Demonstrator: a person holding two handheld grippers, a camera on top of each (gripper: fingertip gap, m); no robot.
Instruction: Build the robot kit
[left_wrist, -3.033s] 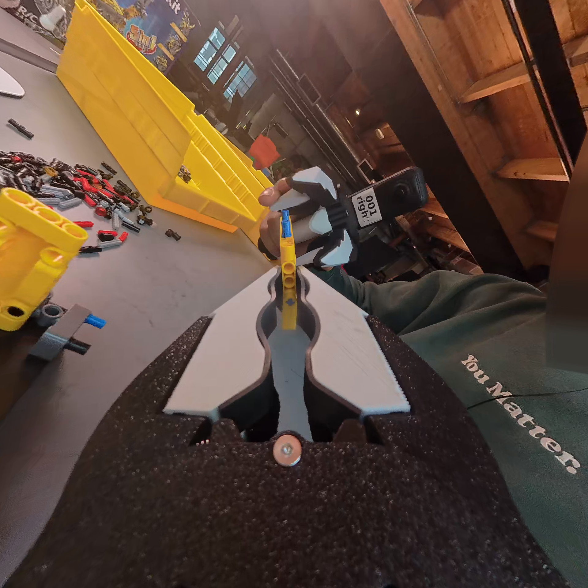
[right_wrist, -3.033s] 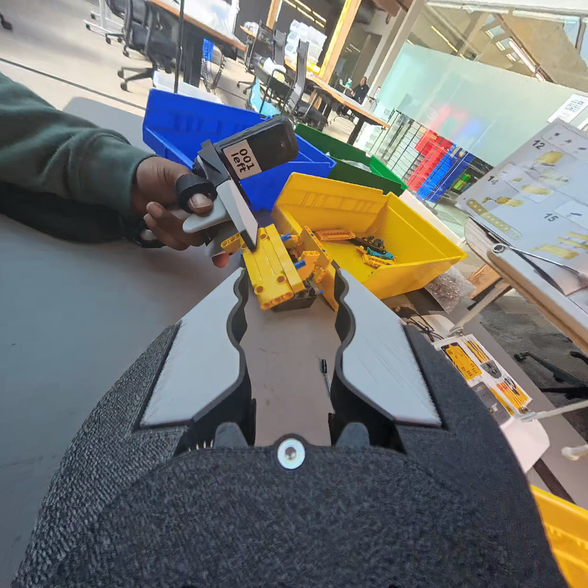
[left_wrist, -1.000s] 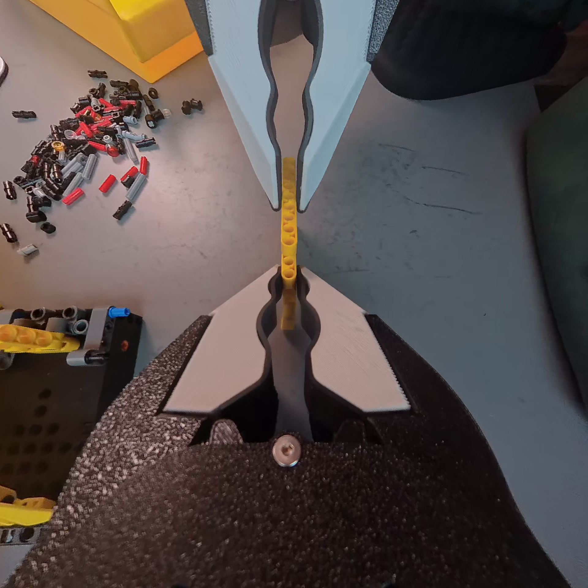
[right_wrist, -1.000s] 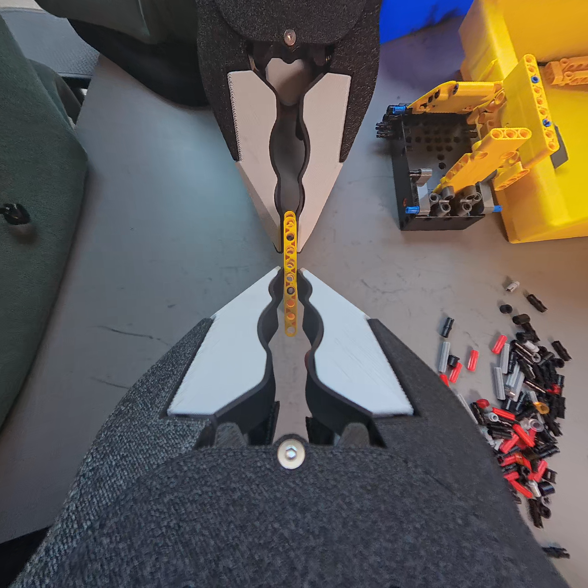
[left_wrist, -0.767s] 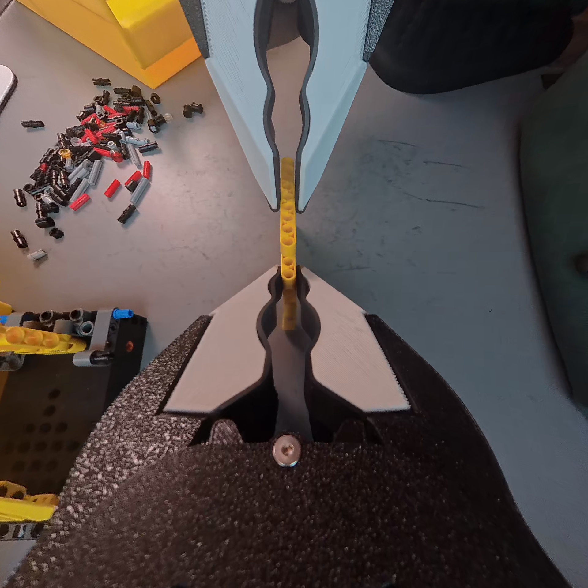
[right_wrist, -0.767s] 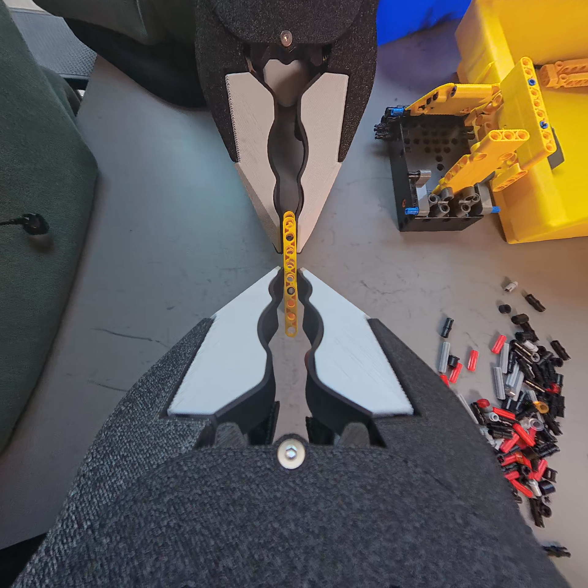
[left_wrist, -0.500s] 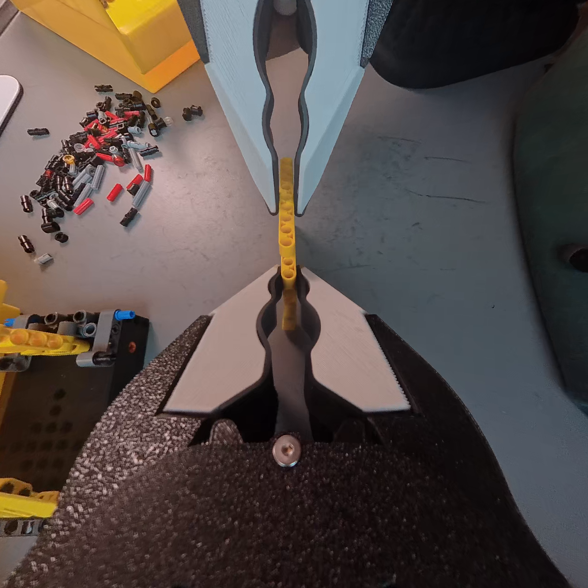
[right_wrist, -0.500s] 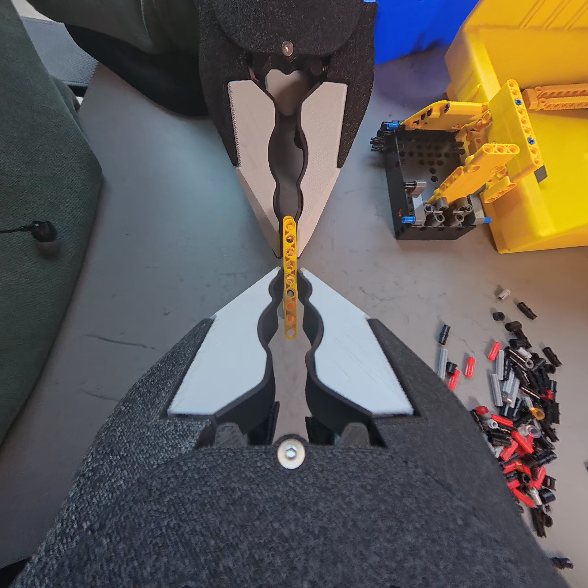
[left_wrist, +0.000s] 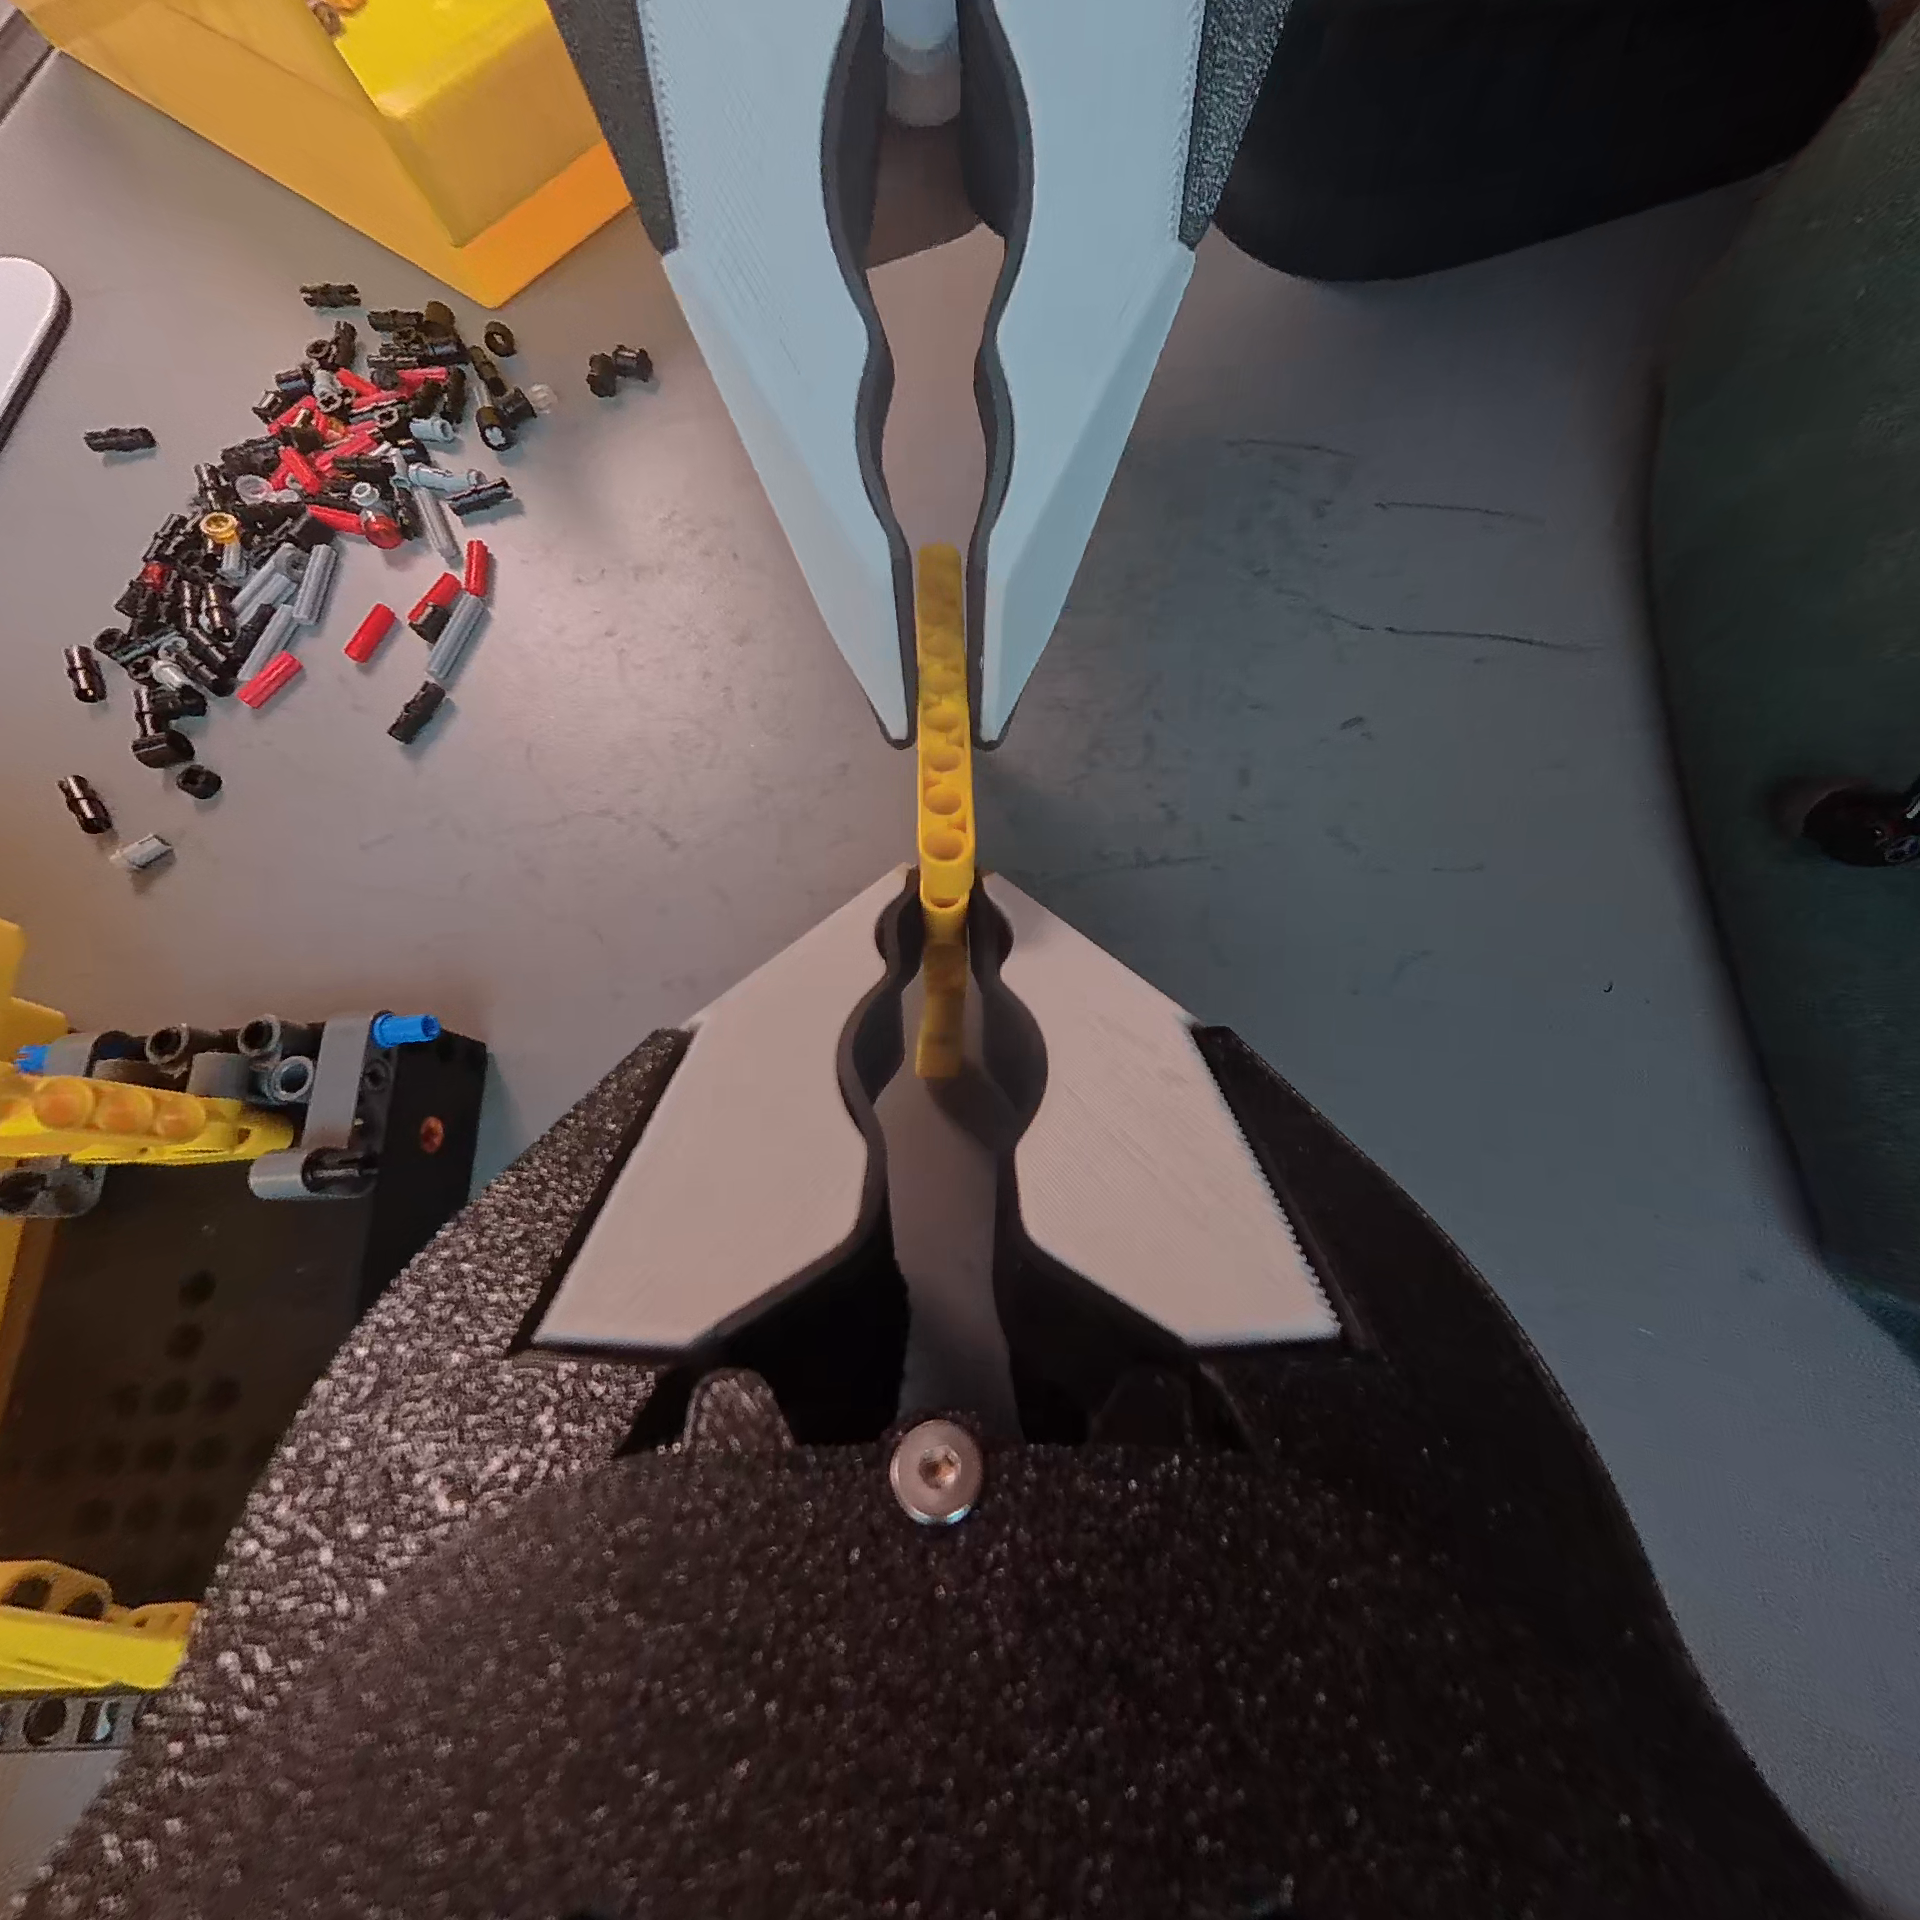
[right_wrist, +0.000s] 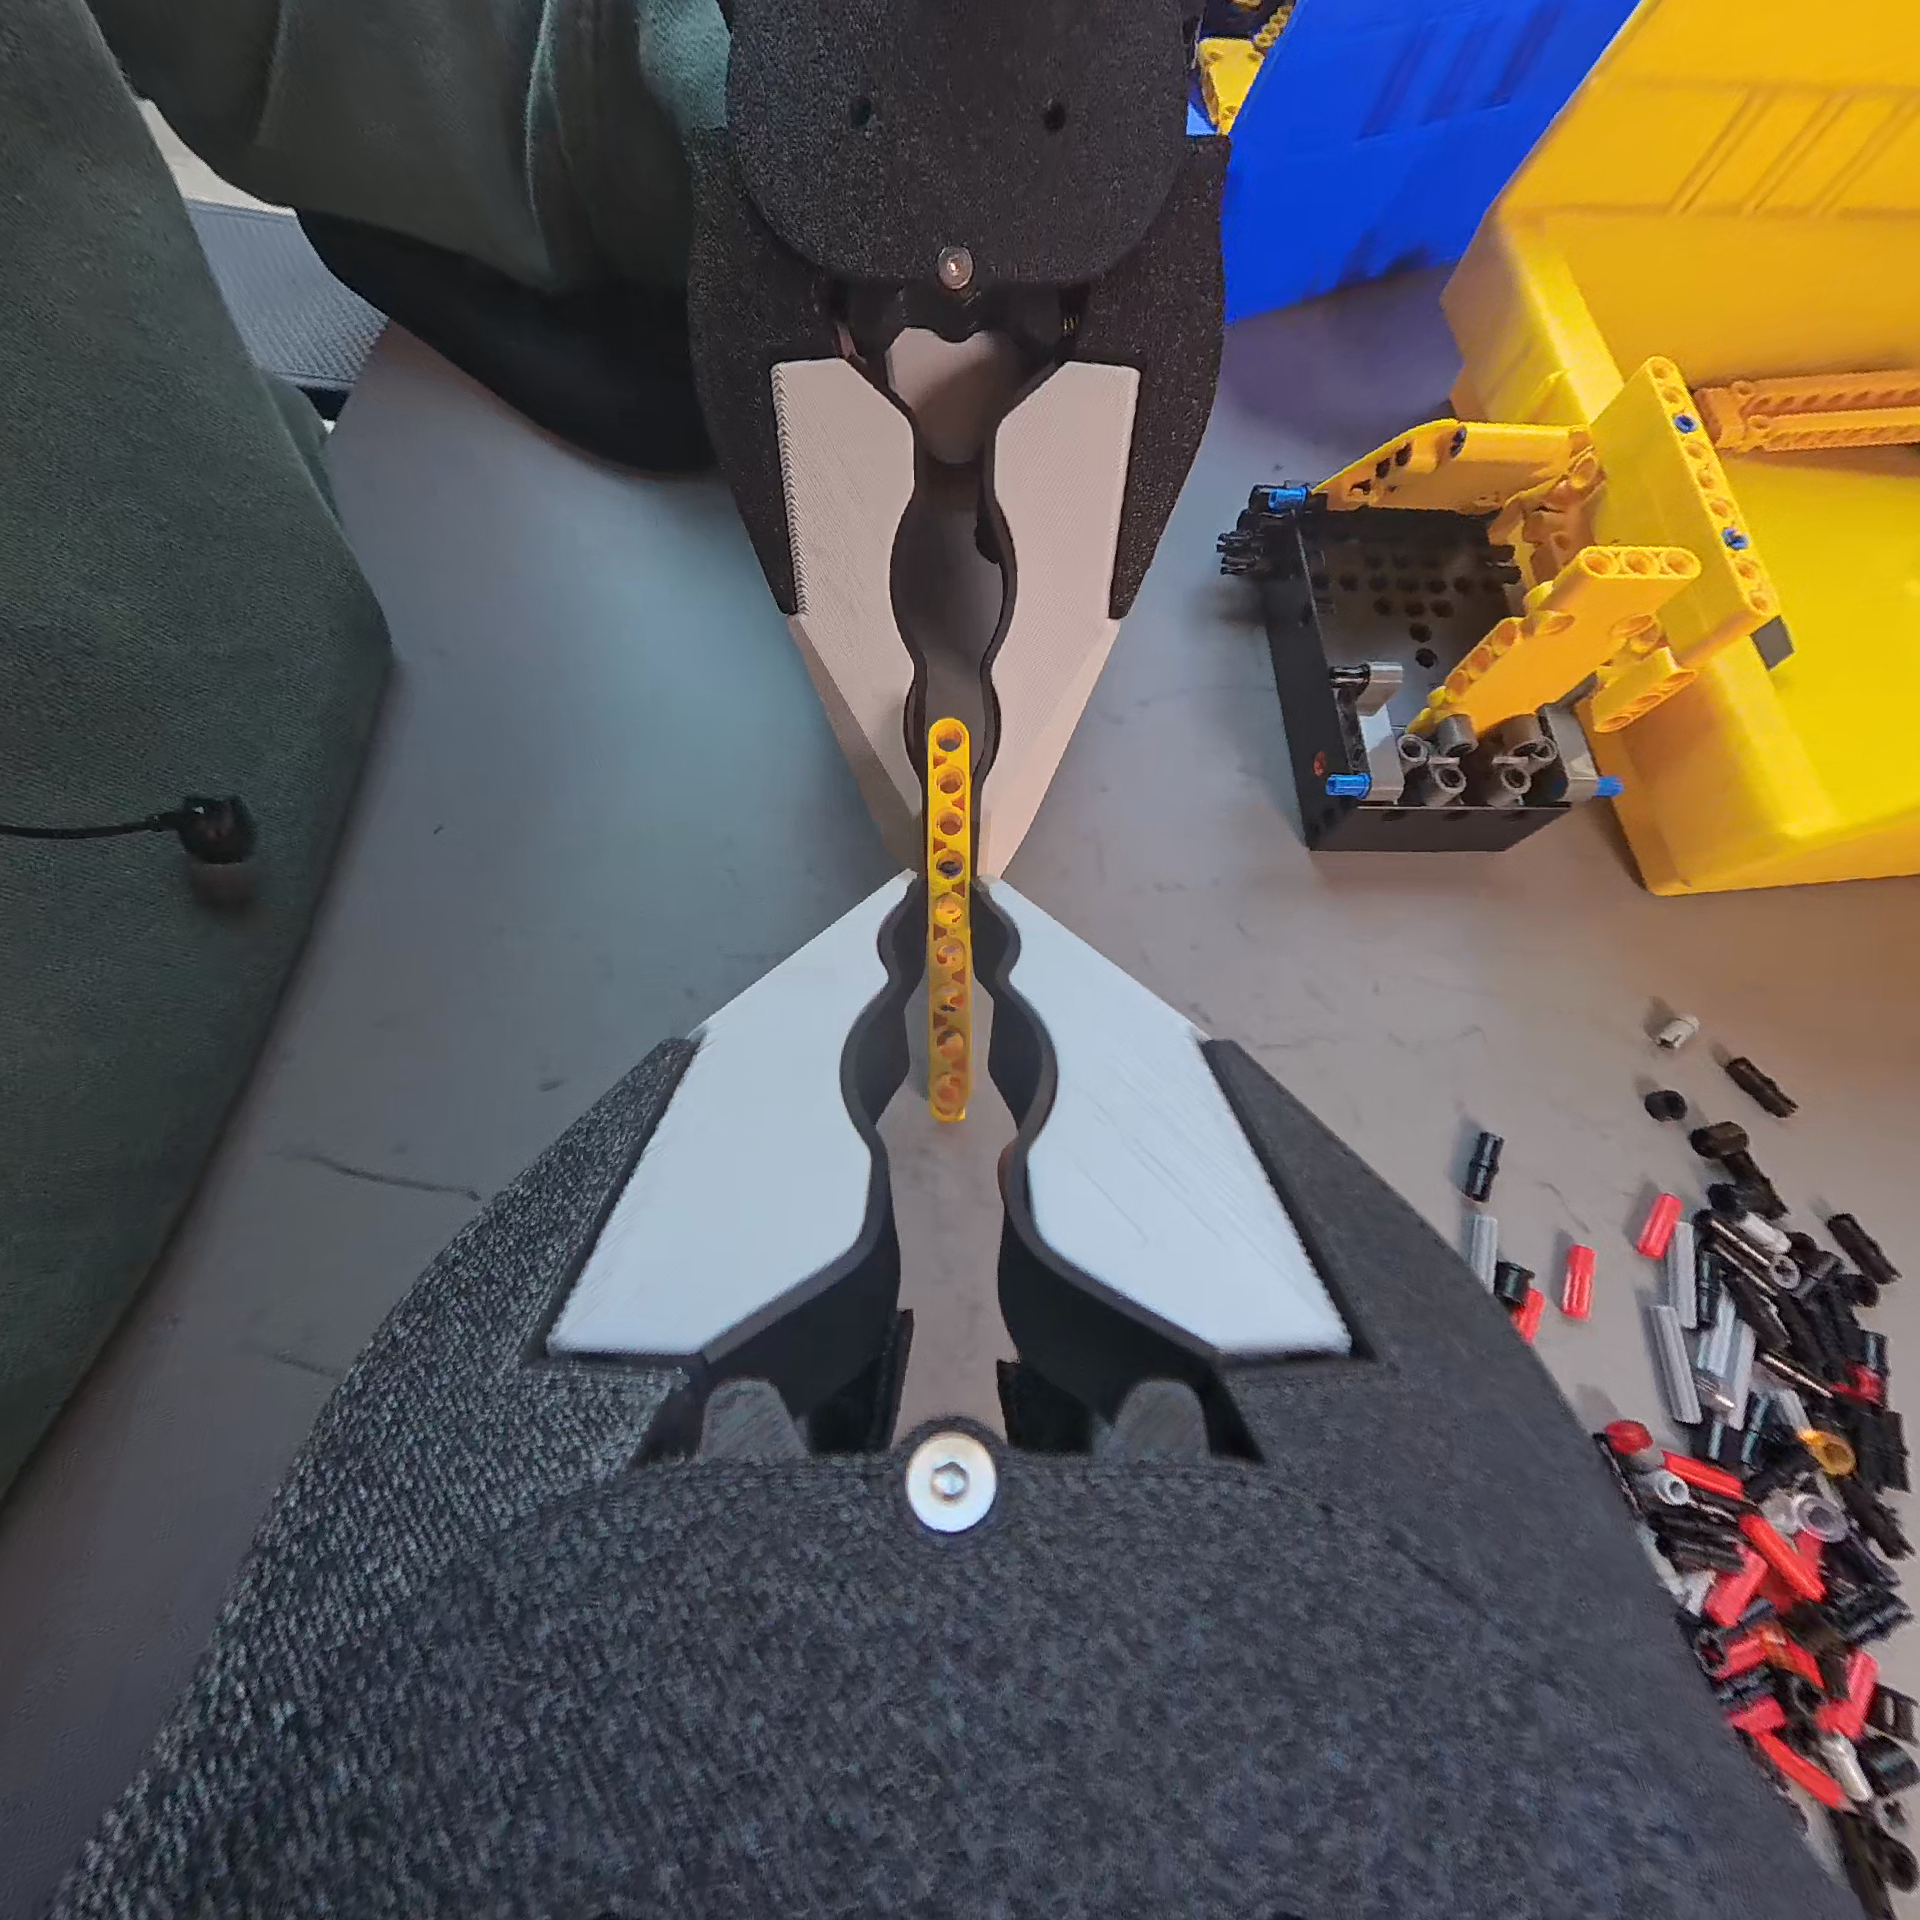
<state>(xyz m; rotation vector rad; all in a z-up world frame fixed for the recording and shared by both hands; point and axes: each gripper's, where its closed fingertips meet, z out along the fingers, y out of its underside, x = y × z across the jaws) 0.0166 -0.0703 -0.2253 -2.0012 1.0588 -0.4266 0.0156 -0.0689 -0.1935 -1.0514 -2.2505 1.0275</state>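
A thin yellow beam with a row of holes (left_wrist: 943, 800) is held between both grippers above the grey table (left_wrist: 1351, 727). My left gripper (left_wrist: 943, 885) is shut on one end of it. My right gripper (right_wrist: 948, 883) is shut on the other end. The two grippers point at each other, tip to tip. In the left wrist view the right gripper (left_wrist: 940, 740) comes in from the top. In the right wrist view the left gripper (right_wrist: 948, 862) comes in from the top, and the beam (right_wrist: 948, 935) shows edge-on with its holes facing me.
A part-built black and yellow model (right_wrist: 1475, 665) stands beside a yellow bin (right_wrist: 1766, 312), with a blue bin (right_wrist: 1371, 135) behind. A heap of small black, red and grey pins (left_wrist: 291, 540) lies on the table; it also shows in the right wrist view (right_wrist: 1766, 1455). A green sleeve (right_wrist: 156, 623) lies close by. The tips of both grippers are at nearly the same place.
Three seconds ago only my left gripper held the beam and the right was open. Over the last second both stay shut on it, and the views shift only slightly.
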